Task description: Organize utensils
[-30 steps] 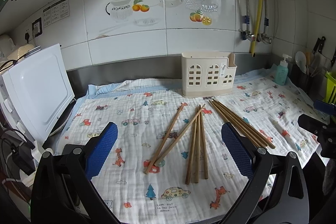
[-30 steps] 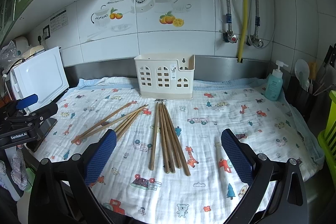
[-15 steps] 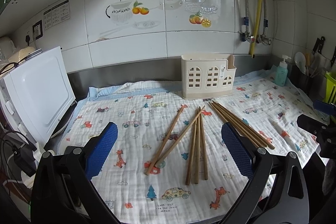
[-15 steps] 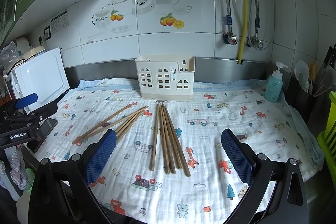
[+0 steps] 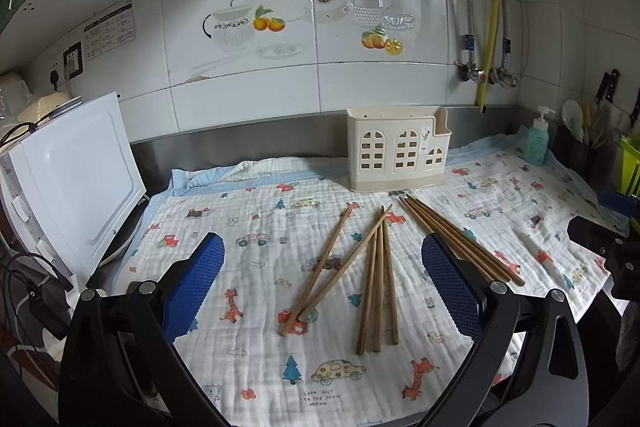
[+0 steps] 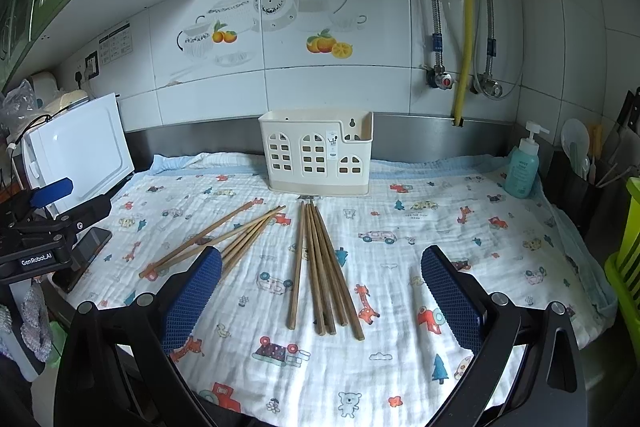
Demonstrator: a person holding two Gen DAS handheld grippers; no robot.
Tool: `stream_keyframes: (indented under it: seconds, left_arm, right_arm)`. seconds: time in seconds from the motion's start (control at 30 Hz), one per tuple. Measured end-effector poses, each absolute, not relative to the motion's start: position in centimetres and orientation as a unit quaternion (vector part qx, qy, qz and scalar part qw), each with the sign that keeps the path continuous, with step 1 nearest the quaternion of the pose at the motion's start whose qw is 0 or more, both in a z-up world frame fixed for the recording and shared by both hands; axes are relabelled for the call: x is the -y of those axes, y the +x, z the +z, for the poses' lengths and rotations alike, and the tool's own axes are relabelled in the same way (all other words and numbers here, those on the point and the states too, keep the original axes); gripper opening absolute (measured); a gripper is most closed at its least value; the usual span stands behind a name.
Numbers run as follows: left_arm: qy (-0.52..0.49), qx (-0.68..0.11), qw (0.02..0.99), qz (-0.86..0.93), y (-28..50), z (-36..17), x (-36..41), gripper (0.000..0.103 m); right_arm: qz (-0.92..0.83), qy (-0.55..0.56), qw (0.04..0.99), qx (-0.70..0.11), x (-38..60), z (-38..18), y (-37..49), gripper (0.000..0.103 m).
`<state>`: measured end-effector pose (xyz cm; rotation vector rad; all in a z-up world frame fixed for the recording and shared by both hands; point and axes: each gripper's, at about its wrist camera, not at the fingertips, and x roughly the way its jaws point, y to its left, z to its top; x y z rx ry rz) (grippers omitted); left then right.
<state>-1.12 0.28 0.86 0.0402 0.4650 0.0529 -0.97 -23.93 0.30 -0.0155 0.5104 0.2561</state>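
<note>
Left wrist view:
Left gripper [image 5: 322,277]: wide apart, holding nothing, up above the near edge of the cloth [image 5: 256,291].
Chopsticks [image 5: 376,279]: flat on the cloth in loose bunches. Two crossed ones and a bunch of three sit between the blue pads [image 5: 194,281]. Another bunch [image 5: 460,241] slants off to the right.
Holder [image 5: 398,151]: cream, with little window holes, standing at the back by the wall, near the far tips of the sticks.

Right wrist view:
Right gripper [image 6: 320,297]: wide apart too, nothing inside.
Middle bunch [image 6: 320,267]: five sticks fanned out, lying between the pads. More sticks [image 6: 216,239] to the left, partly behind the left pad.
Soap bottle [image 6: 522,163]: far right, well apart from the sticks.

How to handle:
Feel: probably light, hard and stiff, not easy to break. Thin and round, so likely to roll or slip.
Cloth: soft and bumpy, so likely to get pinched along with a stick.
Where to grab: near the middle of a bunch, squeezing across it, so no end tips down.
Next: stand the sticks up and drop them into the open top of the holder.
</note>
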Motion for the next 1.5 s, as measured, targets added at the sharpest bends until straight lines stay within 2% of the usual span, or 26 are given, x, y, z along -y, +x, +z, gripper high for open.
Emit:
stream_keyframes:
  seconds: [1.5]
  left_arm:
    - [0.014, -0.321, 0.947, 0.023, 6.4, -4.7, -2.1, 0.096]
  right_arm:
    - [0.142, -0.008, 0.936, -0.323, 23.2, -4.7, 5.4, 0.096]
